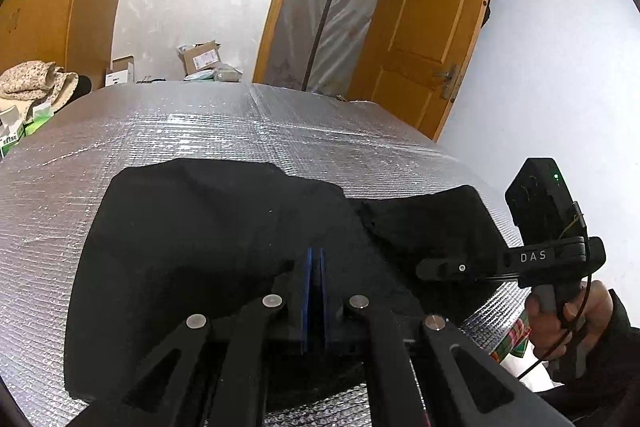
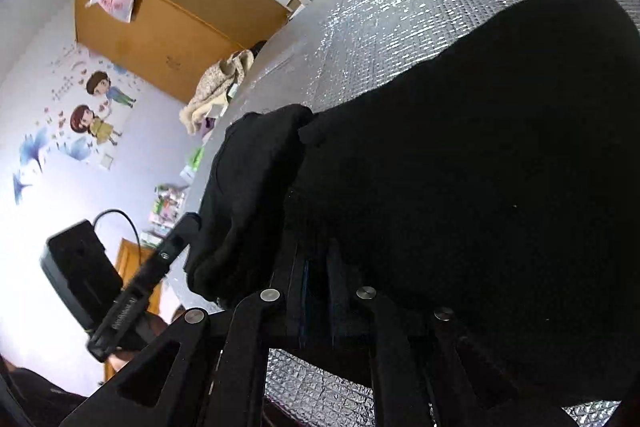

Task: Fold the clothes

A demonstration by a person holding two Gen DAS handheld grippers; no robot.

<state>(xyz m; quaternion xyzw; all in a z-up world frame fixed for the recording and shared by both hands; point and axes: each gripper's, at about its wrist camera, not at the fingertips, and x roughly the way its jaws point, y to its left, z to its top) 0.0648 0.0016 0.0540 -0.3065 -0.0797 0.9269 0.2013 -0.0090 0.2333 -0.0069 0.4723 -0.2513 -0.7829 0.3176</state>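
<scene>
The black garment [image 1: 208, 227] lay on the silver mat [image 1: 200, 123], near edge. The left gripper [image 1: 315, 259] was pinched shut on its hem; whether the right gripper [image 2: 316, 259], barely parted, held cloth I couldn't tell. A slack hold risked dropping the fold crooked.

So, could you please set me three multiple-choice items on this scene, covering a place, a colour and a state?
1. Where does the garment lie?
A. on the silver quilted surface
B. on the floor
C. on a chair

2. What colour is the garment?
A. white
B. red
C. black

3. How do the left gripper's blue pads stand?
A. spread wide
B. nearly together
C. out of sight

Answers:
1 A: the black garment is spread on the silver quilted surface.
2 C: it looks black in both views.
3 B: the left gripper shows only a sliver between its pads.
</scene>
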